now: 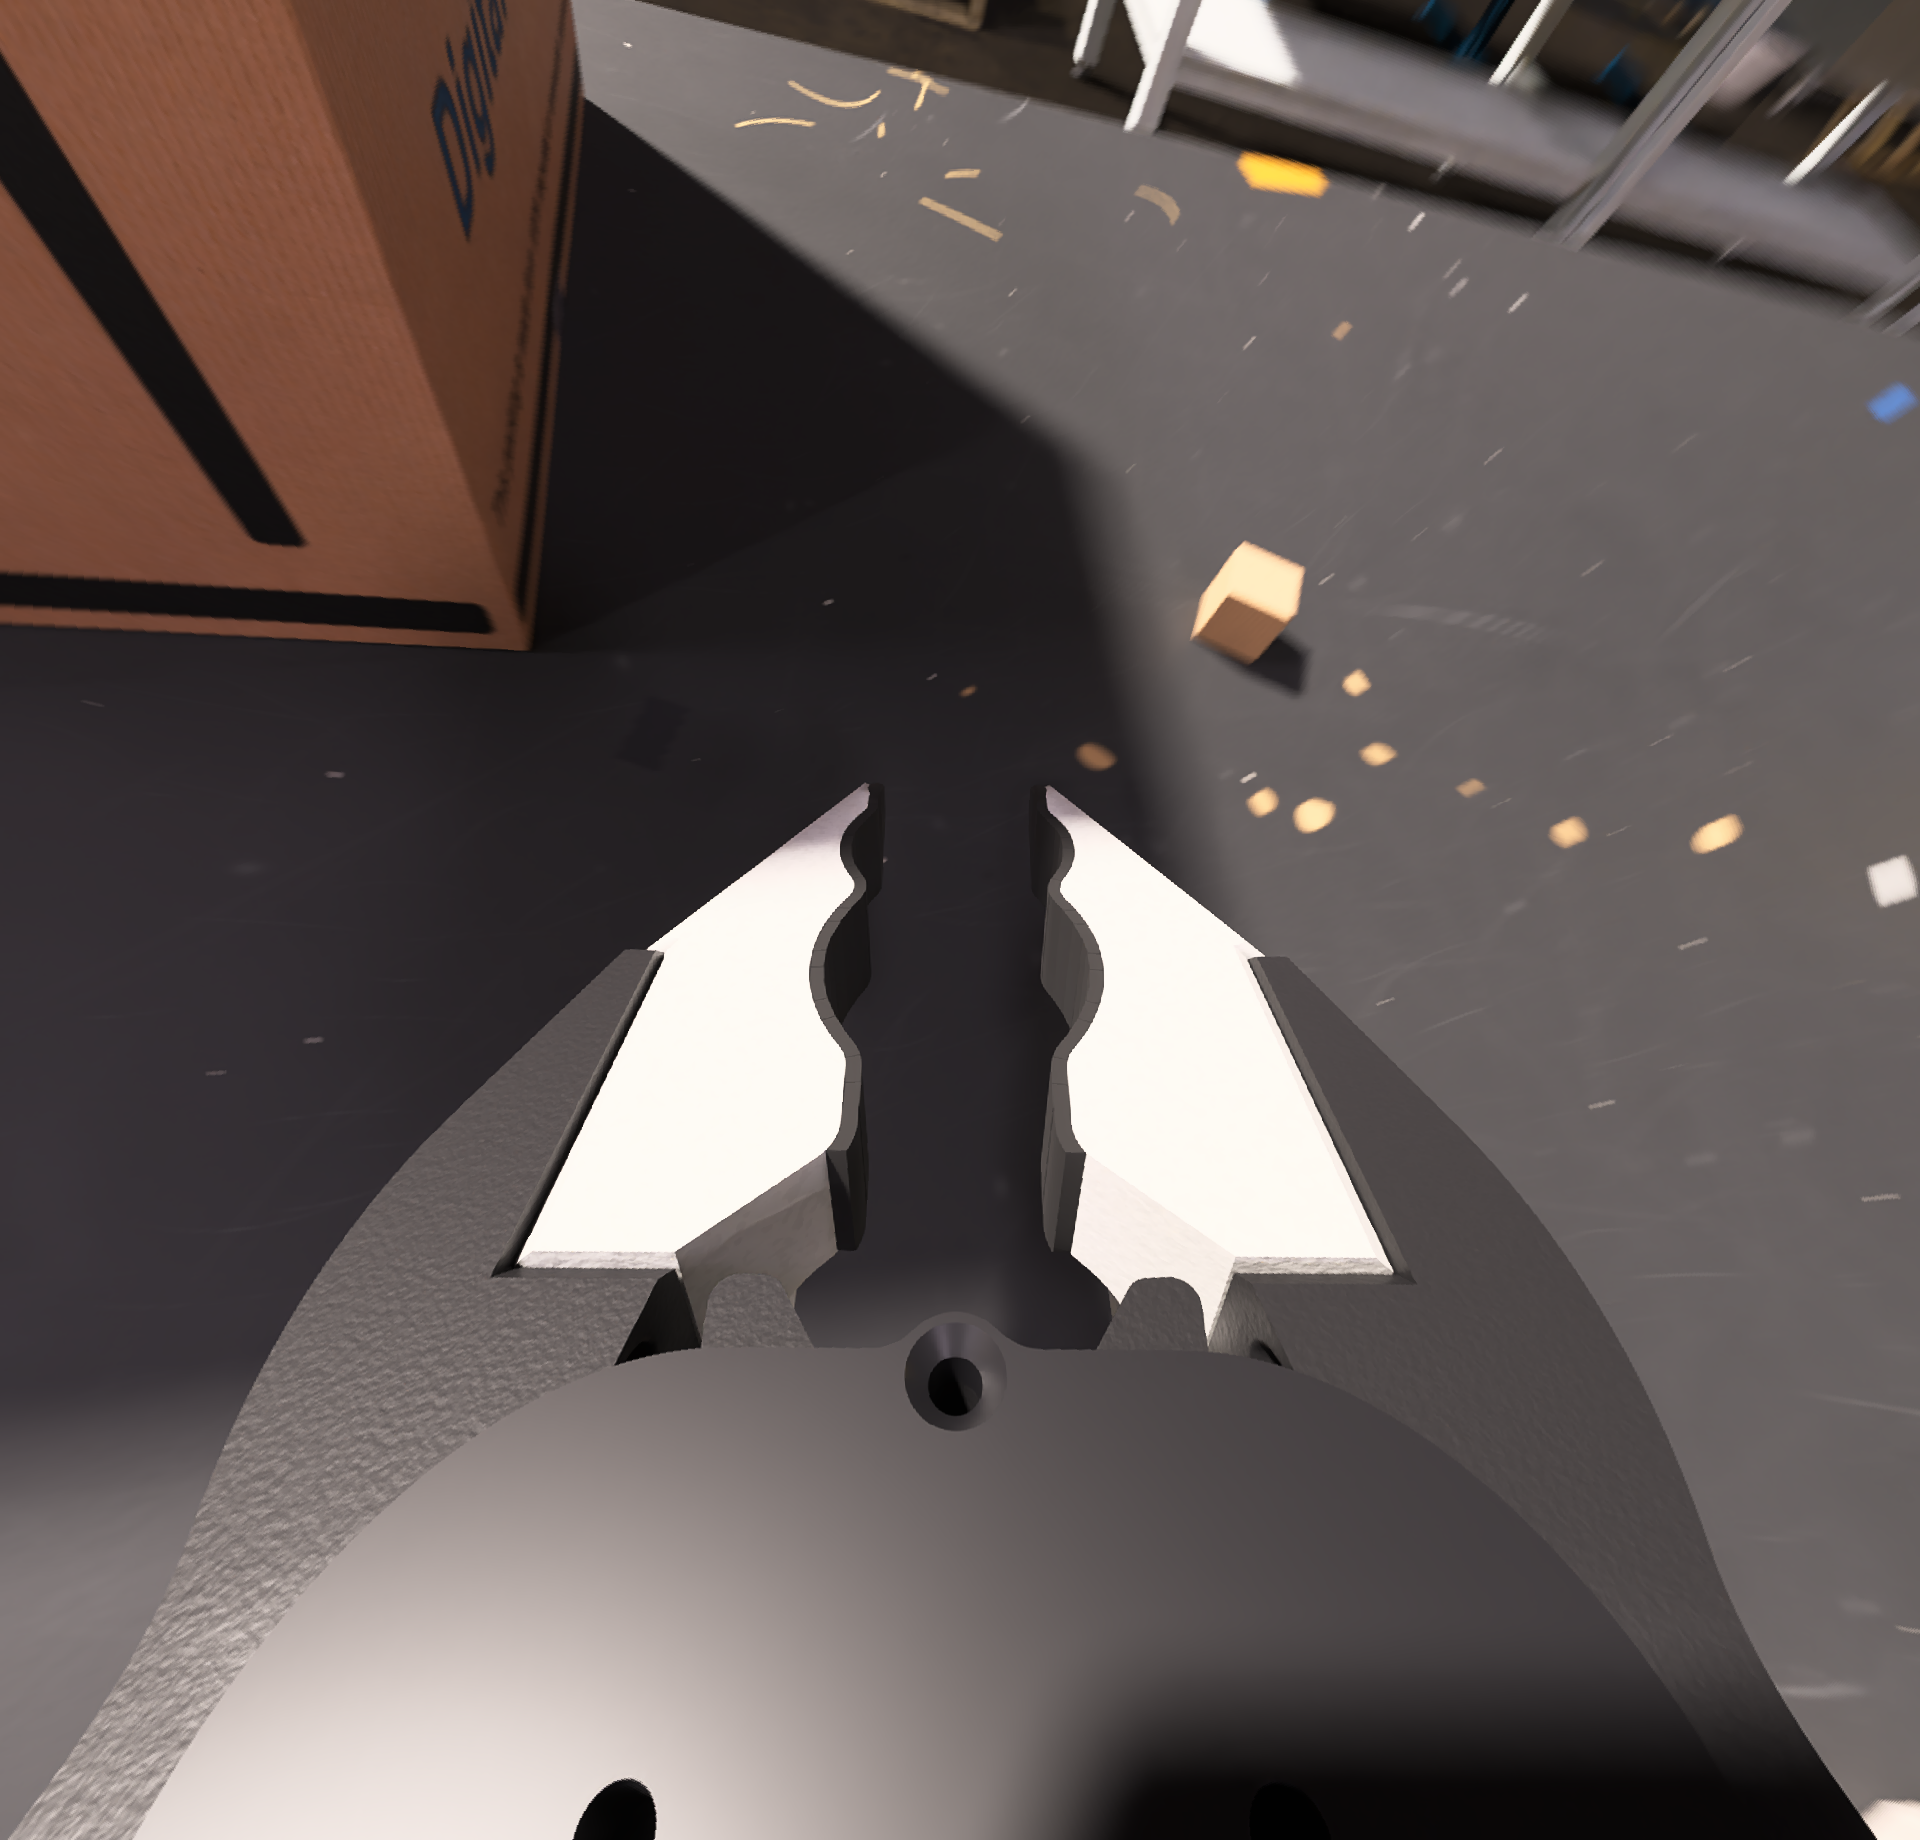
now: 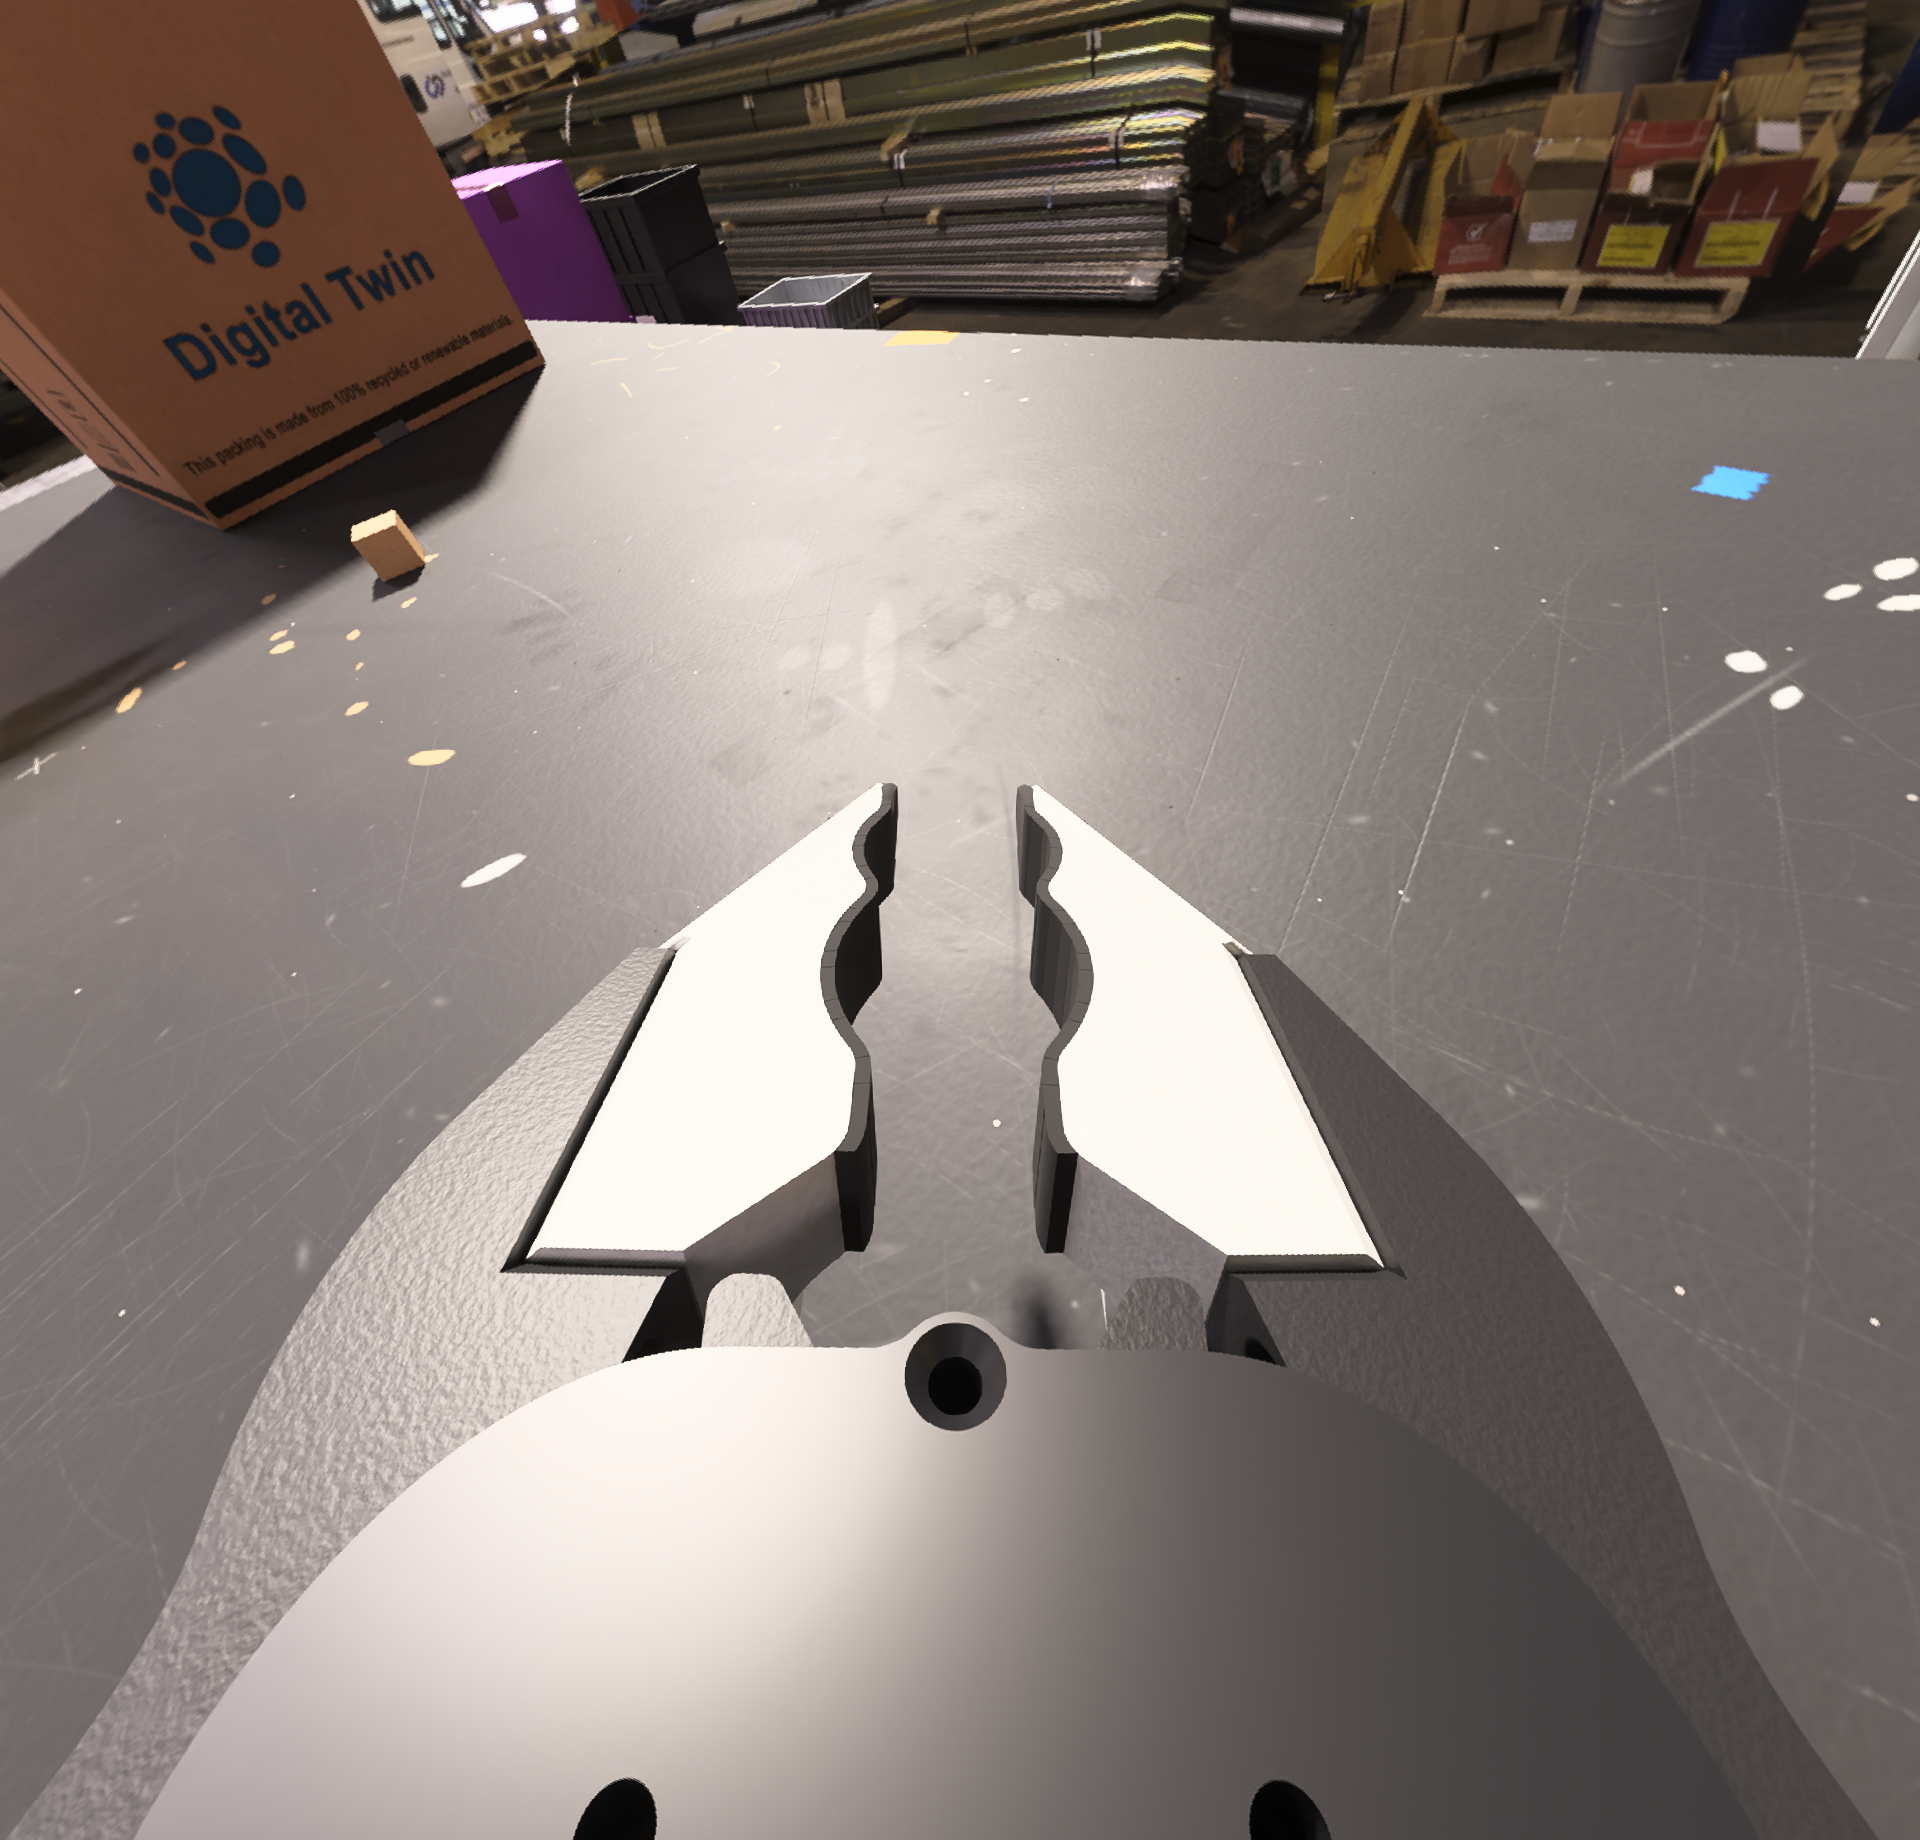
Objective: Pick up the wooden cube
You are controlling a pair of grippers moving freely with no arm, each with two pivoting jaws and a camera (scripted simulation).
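The small light wooden cube (image 1: 1247, 601) lies on the grey table, ahead and to the right of my left gripper (image 1: 956, 791), which is open and empty with a clear gap between its white fingers. In the right wrist view the cube (image 2: 388, 543) lies far off to the upper left, just in front of the cardboard box. My right gripper (image 2: 956, 791) is open and empty above the middle of the table, well away from the cube.
A large brown cardboard box (image 1: 260, 263) stands on the table left of the cube and shows in the right wrist view (image 2: 229, 221) too. Paint flecks and a blue tape patch (image 2: 1730, 482) mark the grey table (image 2: 1143, 564). A white metal rack (image 1: 1164, 14) and warehouse stock stand beyond the far edge.
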